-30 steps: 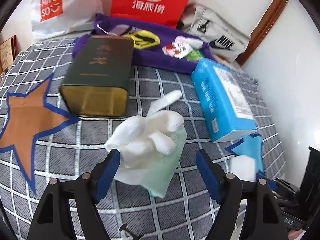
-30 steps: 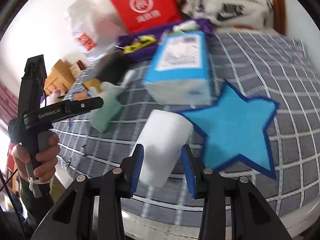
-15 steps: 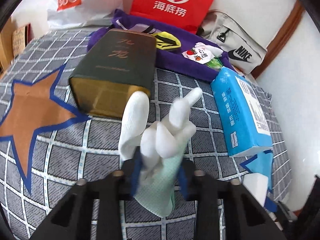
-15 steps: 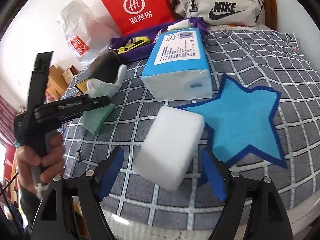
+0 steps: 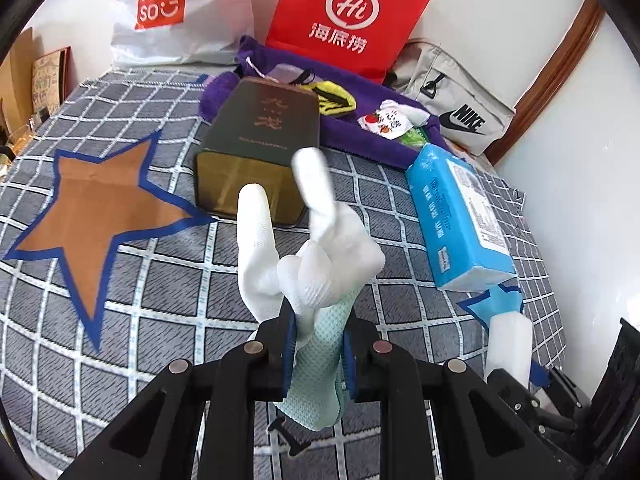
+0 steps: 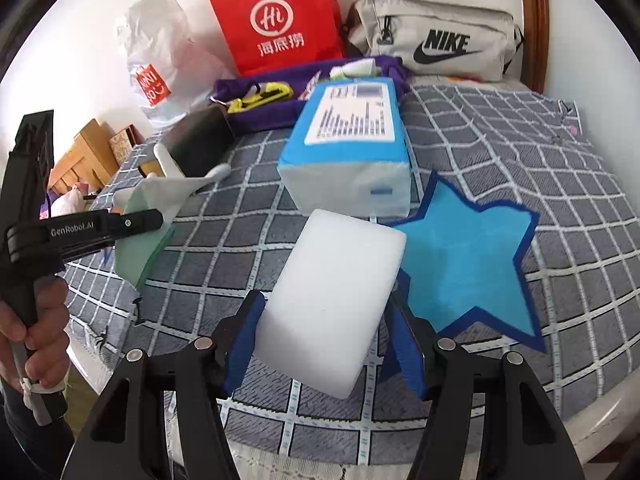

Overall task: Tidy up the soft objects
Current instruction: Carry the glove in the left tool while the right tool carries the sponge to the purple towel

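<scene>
1. White work glove (image 5: 316,264) with mint-green cuff: pinched at the cuff by the left gripper (image 5: 318,354), jaws narrow and closing on the fabric, its fingers standing up above the blue pads. Appears lifted clear of the grey checked cloth (image 5: 132,320), near middle of the scene.

2. White foam block (image 6: 332,304): sits between the jaws of the right gripper (image 6: 324,344), which are closing; left pad at its side, right pad seemingly just short of it, so no firm grip yet. Lies near the cloth's near edge, just left of the blue star (image 6: 472,268).

3. Step in hand, judged: picking up both soft items together, glove already gripped, foam block about to be.

4. Next move likely calls for finishing the squeeze on the foam block gently, since foam compresses and may slip, then carrying both to wherever soft things belong; destination not evident, possibly the stars.

5. Count, outward from the task's things:
   - one glove, one foam block;
   - two felt stars, the blue at right and one brown star (image 5: 100,208) at left;
   - one blue tissue pack (image 6: 352,152), far of the foam block;
   - one dark tin box (image 5: 260,152), far of the glove;
   - one purple towel (image 5: 360,136) bearing small items, too cluttered to count;
   - one red paper bag (image 5: 348,16), one white Miniso bag (image 5: 176,12), one grey Nike pouch (image 6: 436,44) along the far wall.
</scene>
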Motion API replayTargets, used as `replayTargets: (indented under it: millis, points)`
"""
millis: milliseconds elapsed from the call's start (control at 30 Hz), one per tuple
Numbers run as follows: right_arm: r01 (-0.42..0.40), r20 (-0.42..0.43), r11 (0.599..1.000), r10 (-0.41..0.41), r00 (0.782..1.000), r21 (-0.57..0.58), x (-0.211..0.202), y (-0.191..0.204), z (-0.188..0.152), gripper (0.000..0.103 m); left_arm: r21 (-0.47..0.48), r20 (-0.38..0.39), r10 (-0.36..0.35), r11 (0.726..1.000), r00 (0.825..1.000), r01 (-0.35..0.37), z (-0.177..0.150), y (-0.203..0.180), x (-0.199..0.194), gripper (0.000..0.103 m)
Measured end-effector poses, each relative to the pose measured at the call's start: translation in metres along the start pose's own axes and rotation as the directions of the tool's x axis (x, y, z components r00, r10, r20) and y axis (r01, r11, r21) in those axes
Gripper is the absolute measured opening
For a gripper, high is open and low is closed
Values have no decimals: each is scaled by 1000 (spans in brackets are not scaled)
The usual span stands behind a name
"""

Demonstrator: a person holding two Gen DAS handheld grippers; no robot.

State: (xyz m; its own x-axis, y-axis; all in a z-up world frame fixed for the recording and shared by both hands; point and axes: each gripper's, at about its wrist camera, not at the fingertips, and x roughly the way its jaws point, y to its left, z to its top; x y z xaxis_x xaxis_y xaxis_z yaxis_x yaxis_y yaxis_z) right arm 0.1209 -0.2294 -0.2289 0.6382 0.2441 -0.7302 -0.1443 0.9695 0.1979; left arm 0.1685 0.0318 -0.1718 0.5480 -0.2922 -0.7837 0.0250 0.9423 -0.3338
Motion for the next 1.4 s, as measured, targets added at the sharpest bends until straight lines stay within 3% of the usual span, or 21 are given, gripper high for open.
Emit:
replayTargets:
  millis: [700, 1400]
  points:
    - [11, 103, 998, -5, 995, -61, -60, 15, 29, 61, -14, 105, -24, 1000, 994, 26, 9, -9, -70, 18]
    - [32, 167, 997, -19, 986, -75, -90, 12, 68, 61, -32, 140, -28, 999, 990, 33, 33, -13, -92, 18]
